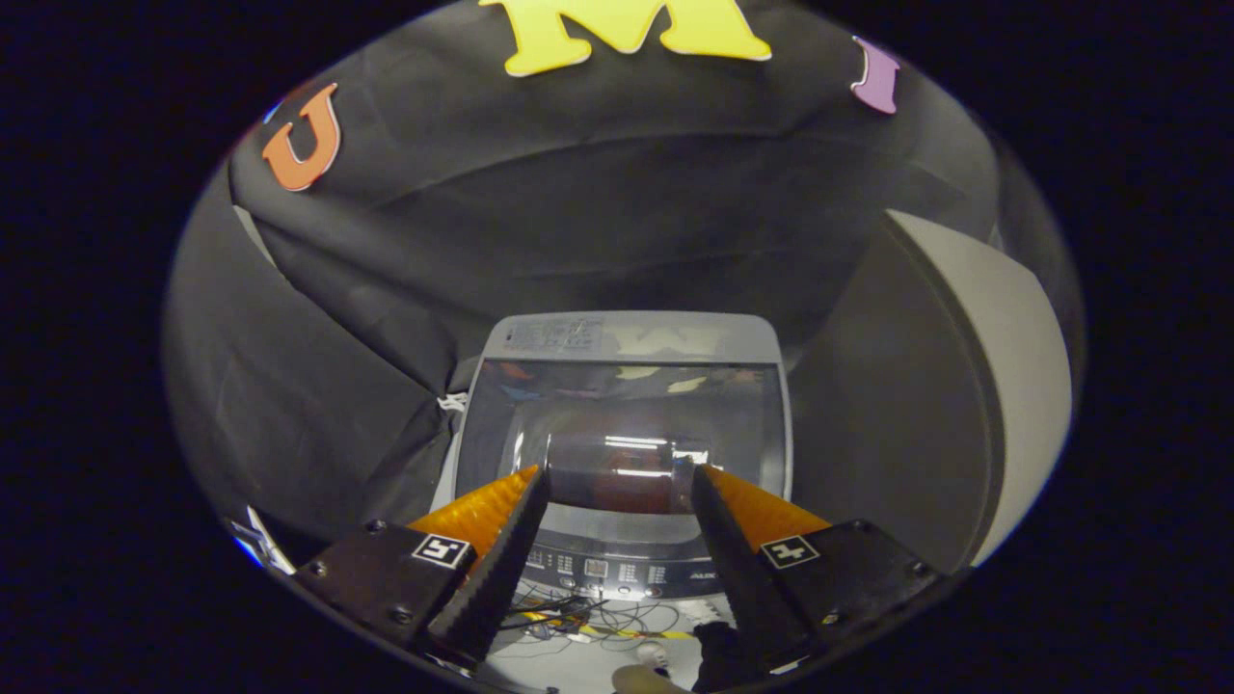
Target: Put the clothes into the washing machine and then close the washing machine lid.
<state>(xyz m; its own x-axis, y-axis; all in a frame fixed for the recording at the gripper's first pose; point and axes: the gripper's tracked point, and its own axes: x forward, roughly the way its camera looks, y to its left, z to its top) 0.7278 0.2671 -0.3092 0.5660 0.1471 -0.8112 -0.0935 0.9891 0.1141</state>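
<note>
The booth is dim overall, with black cloth walls soaking up most of the light. The washing machine lid is glossy and throws bright streaks of glare near its near edge, just beyond the fingers of the gripper, which stand apart with nothing between them. Fisheye distortion bows the lid's straight edges and curves the pale panel on the right. The floor below the fingers is lit brighter and looks slightly soft.

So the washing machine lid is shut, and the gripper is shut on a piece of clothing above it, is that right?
Not quite. The gripper view shows the gripper open, fingers apart with nothing between them, above the washing machine. The rest holds: the glass lid lies shut.
</note>
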